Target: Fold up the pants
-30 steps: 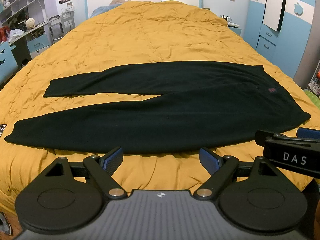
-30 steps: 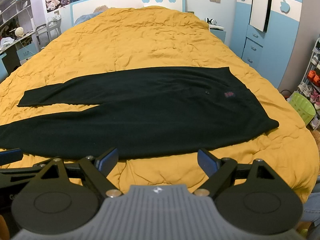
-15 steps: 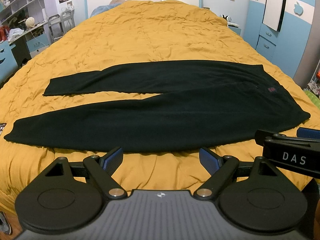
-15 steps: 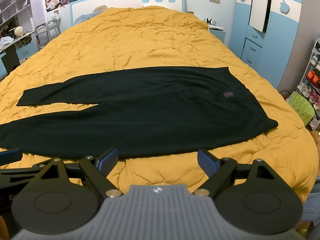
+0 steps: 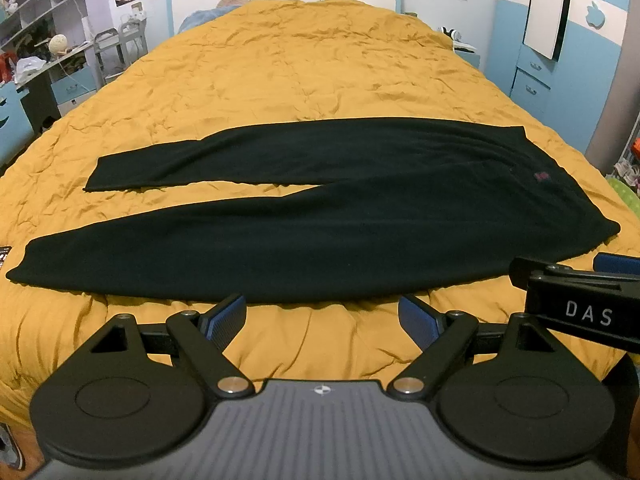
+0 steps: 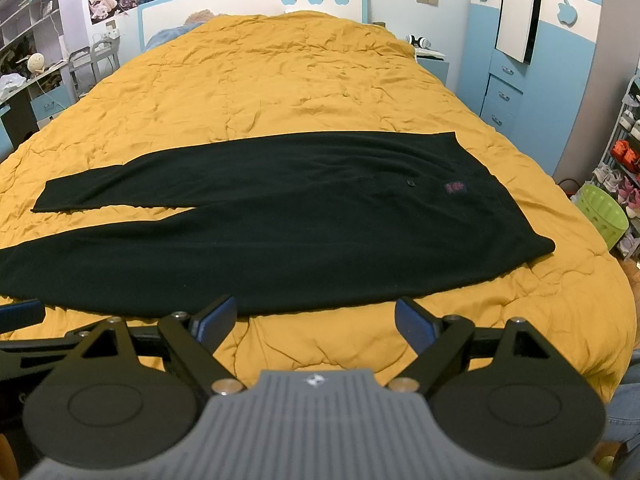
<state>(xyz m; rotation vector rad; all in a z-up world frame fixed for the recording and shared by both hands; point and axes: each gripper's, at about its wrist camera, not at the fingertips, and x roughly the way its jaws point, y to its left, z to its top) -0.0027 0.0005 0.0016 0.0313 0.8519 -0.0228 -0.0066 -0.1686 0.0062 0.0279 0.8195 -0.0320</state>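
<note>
Pants (image 5: 320, 216) flat on bed (image 5: 304, 72), both tongs empty, apart.

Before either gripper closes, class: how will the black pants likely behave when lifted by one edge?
The black pants lie flat, following the rumpled yellow quilt, so they are probably floppy and will drape. They look thick and matte, so likely not slippery. Spread long, the free leg would probably trail.

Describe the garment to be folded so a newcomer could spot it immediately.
Start at the big bed with the mustard-yellow quilt. Spread flat across its near half lie the black pants, legs pointing left, waist right. They are the only dark item on it, with a small red patch near the waist.
</note>
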